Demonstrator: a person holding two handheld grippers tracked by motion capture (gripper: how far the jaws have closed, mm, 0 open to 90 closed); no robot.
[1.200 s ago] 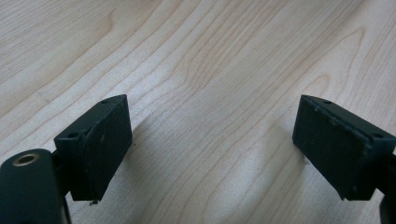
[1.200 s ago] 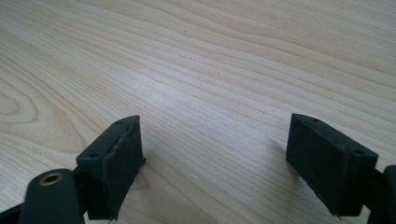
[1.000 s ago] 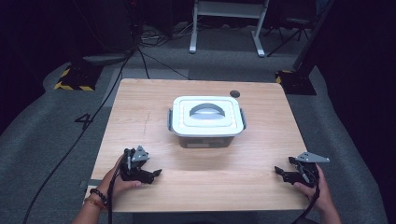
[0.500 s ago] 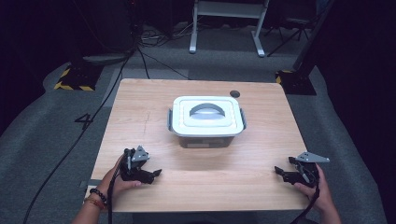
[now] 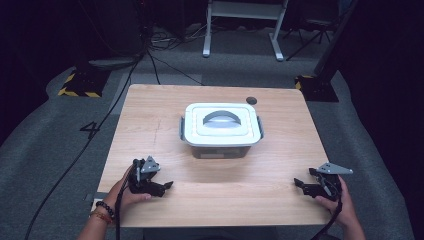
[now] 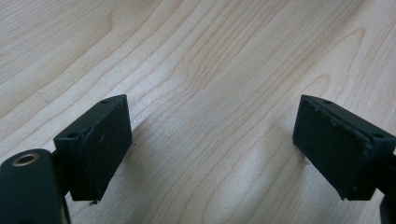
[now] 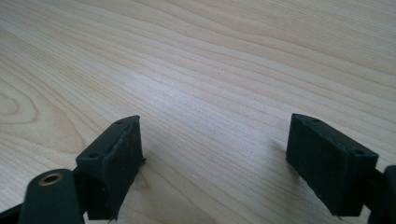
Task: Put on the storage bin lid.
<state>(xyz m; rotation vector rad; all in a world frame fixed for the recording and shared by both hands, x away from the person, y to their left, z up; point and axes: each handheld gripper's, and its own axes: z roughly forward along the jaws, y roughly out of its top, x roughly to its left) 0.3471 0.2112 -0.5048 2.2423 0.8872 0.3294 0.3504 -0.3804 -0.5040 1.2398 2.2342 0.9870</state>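
Two hand-held grippers rested low on the wooden counter (image 5: 150,115), one near each front corner. The left hand-held gripper (image 5: 167,185) sat in the person's left hand (image 5: 125,192) near the front left edge. Its jaws pointed toward the middle of the counter. In the left gripper view, the left hand-held gripper (image 6: 212,149) had its two black jaws spread wide, with nothing but bare wood between them.

The right hand-held gripper (image 5: 297,183) sat in the person's right hand (image 5: 337,200) near the front right edge. Its jaws pointed inward too. In the right gripper view, the right hand-held gripper (image 7: 215,161) also had its jaws spread wide over bare wood, and it pinched nothing.

A box (image 5: 221,130) stood in the middle of the counter, a bit toward the back. It had a white lid (image 5: 221,131) with a grey handle (image 5: 221,118) lying flat on top. Grey clips showed at its left and right ends. The lid was on the box. The box was well apart from both grippers.

A small dark round thing (image 5: 251,100) lay on the counter near the back edge, just behind the box and to its right.

The left wrist wore a bead bracelet (image 5: 102,210). A black cable (image 5: 120,210) trailed back from the left gripper.
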